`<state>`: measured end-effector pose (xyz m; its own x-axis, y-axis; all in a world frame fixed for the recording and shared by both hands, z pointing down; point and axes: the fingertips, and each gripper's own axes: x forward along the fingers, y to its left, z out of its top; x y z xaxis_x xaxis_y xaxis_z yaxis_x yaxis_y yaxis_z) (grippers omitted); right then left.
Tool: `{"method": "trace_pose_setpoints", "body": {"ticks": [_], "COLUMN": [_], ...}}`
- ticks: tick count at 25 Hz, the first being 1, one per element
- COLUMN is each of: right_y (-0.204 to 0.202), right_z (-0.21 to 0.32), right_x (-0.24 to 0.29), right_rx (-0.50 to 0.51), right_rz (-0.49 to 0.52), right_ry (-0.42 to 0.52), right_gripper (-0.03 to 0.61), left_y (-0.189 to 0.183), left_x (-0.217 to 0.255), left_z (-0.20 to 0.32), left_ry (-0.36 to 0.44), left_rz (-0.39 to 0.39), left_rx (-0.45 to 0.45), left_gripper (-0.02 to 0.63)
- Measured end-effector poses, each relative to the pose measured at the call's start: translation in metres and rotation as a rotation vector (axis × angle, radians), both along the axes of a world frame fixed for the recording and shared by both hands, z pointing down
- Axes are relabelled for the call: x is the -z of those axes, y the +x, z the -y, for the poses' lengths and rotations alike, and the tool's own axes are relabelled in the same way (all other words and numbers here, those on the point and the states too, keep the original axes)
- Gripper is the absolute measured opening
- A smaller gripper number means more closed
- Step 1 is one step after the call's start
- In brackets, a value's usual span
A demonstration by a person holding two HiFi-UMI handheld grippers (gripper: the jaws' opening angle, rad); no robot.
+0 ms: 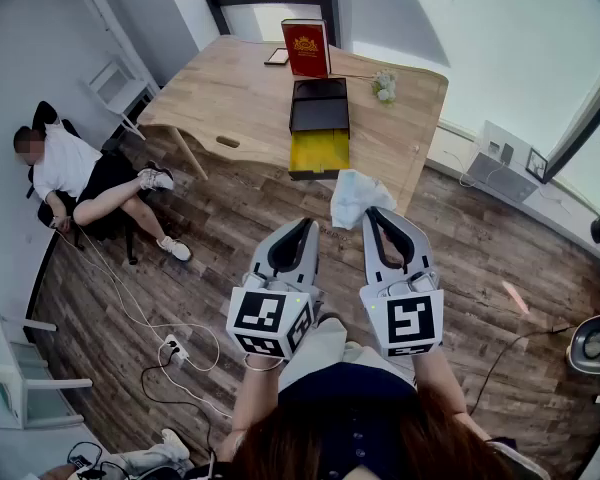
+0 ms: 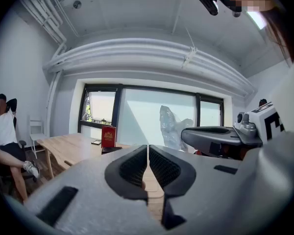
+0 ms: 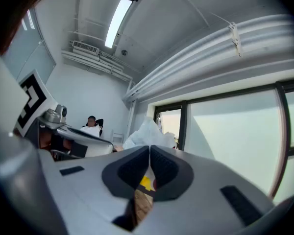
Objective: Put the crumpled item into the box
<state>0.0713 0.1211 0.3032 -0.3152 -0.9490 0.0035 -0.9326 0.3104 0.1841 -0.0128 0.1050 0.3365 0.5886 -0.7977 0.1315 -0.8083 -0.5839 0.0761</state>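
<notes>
A pale, crumpled plastic item hangs above the wood floor, just short of the table's near edge. My right gripper is shut on its lower edge; the item rises above the closed jaws in the right gripper view. On the table lies the box, open with a yellow inside and a black part behind it; a bit of yellow shows below my right jaws. My left gripper is beside the right one, shut with nothing in it. From the left gripper view the item stands up to the right.
A red book stands behind the box on the wooden table, with a phone and a small plant near it. A person sits at the left. Cables and a power strip lie on the floor.
</notes>
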Motion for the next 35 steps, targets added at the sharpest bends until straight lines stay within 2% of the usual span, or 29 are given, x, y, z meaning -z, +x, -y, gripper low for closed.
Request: {"method": "trace_pose_setpoints", "body": {"ticks": [5, 25, 35], "right_y": [-0.005, -0.035, -0.040], "right_z": [0.013, 0.092, 0.113], "right_x": [0.000, 0.006, 0.001], "right_rx": [-0.020, -0.096, -0.127], "right_rz": [0.029, -0.046, -0.059], "right_ry": [0.012, 0.012, -0.018], "right_gripper": [0.029, 0.029, 0.029], "left_y": [-0.009, -0.037, -0.040], "left_x": [-0.002, 0.005, 0.004], "left_z": [0.015, 0.098, 0.118], "left_ry": [-0.001, 0.019, 0.002], "left_rz": [-0.003, -0.035, -0.051], "left_rx": [-0.003, -0.073, -0.109], "left_gripper": [0.035, 0.035, 0.035]}}
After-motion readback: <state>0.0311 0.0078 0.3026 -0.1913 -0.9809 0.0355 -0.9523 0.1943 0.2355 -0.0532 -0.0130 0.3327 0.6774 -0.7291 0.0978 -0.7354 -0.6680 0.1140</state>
